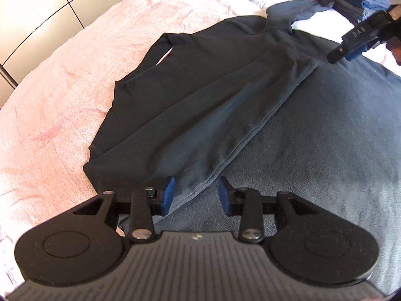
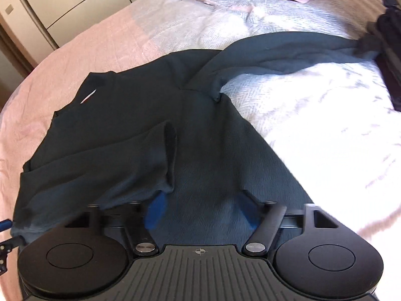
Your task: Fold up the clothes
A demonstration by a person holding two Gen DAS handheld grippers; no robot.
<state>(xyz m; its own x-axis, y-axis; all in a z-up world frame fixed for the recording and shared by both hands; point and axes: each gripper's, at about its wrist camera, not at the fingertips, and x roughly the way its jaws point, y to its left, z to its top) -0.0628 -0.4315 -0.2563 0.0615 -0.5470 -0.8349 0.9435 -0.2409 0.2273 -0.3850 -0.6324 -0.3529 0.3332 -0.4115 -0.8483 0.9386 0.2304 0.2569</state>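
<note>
Looking from the left wrist, your left gripper (image 1: pixel 196 194) is open over the folded sleeve (image 1: pixel 240 115) of the dark sweater (image 1: pixel 325 125). From the right wrist, your right gripper (image 2: pixel 203 209) hangs open above the sweater; take the far sleeve (image 2: pixel 288 50) near the sweater's shoulder.

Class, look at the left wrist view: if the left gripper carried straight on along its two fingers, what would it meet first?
The left gripper, jaws open, points along the folded-in sleeve of the dark sweater. Its cuff end lies right between the fingertips, so it would probably meet that first; how high the gripper is above the fabric is unclear.
</note>
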